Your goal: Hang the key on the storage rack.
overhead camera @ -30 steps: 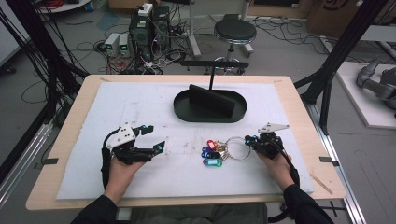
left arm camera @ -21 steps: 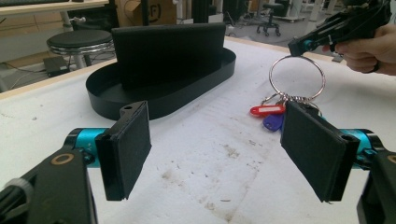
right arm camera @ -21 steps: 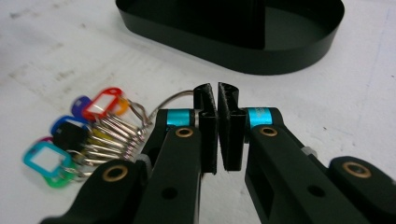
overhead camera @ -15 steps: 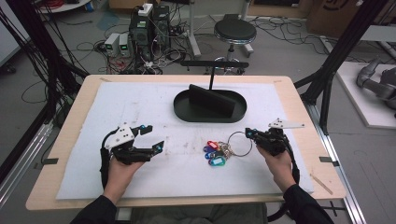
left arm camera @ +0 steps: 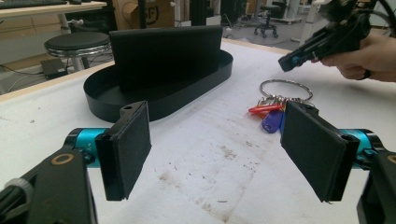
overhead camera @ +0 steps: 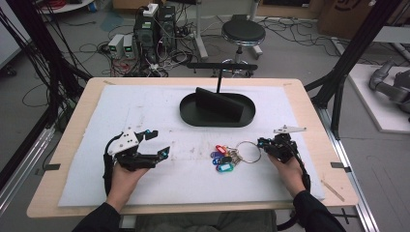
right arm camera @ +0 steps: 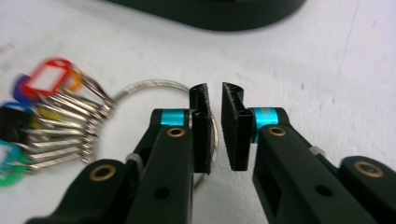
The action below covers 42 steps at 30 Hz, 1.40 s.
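Observation:
A bunch of keys with coloured tags (overhead camera: 222, 158) hangs on a large metal ring (overhead camera: 249, 151) and lies on the white mat. My right gripper (overhead camera: 261, 143) sits low at the ring's right side. In the right gripper view the jaws (right arm camera: 215, 91) have just been opening and stand a narrow gap apart. The ring's wire (right arm camera: 140, 85) runs along the inner face of the left pad and is not pinched. My left gripper (overhead camera: 160, 142) rests on the mat to the left, wide open, with nothing between its pads (left arm camera: 126, 149).
A black oval tray (overhead camera: 193, 118) with an upright black panel (overhead camera: 217, 104) stands at the middle back of the mat. A black bar on a post (overhead camera: 220, 67) rises behind it. Bare mat lies between my two grippers and in front of the keys.
The right hand and the key ring have shifted slightly to the right. The left gripper has kept still.

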Available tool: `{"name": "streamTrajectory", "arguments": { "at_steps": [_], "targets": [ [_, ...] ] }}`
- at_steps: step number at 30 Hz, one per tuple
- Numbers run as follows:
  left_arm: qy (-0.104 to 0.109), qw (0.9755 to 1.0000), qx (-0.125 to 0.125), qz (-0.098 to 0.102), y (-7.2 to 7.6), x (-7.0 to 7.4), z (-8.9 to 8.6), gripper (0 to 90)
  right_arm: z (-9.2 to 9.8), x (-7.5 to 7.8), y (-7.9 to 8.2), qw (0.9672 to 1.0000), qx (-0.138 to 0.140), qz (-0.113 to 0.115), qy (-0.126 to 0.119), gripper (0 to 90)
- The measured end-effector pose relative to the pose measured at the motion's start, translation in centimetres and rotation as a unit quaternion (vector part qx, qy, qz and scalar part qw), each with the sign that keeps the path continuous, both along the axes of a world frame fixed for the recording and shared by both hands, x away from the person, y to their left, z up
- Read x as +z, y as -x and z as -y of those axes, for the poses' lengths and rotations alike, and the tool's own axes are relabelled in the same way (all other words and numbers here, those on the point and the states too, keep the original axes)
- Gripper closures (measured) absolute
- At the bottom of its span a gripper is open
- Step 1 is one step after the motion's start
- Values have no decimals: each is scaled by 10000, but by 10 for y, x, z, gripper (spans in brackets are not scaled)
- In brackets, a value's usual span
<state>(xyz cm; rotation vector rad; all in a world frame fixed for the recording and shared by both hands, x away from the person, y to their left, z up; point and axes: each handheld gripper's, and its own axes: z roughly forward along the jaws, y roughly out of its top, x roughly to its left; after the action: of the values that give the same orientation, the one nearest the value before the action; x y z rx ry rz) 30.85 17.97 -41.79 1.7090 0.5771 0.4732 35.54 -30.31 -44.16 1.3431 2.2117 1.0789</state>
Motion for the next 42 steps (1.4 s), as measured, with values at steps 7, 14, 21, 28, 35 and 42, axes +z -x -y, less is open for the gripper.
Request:
{"name": "streamTrajectory", "arguments": {
  "at_steps": [7, 14, 21, 28, 35, 42],
  "targets": [
    [26, 10000, 24, -10, 1, 0, -2, 243, -10, -9, -3, 9985, 159, -96, 512, 782],
    [9, 10000, 50, 10, 2, 0, -4, 243, -10, -9, -4, 9987, 170, -112, 469, 882],
    [34, 10000, 76, 17, 2, 0, -5, 243, -2, 1, -2, 9997, 152, 6, -184, 881],
    [32, 10000, 61, 39, 2, 0, -5, 243, 2, 13, 4, 9933, 239, 149, -1119, 881],
    [21, 10000, 38, 65, 2, 0, -4, 243, -3, 19, 10, 9870, 473, 264, -1513, 876],
    [28, 10000, 15, 57, 2, 0, -3, 243, -11, 18, 11, 9883, 615, 233, -1377, 867]
  ]
}}
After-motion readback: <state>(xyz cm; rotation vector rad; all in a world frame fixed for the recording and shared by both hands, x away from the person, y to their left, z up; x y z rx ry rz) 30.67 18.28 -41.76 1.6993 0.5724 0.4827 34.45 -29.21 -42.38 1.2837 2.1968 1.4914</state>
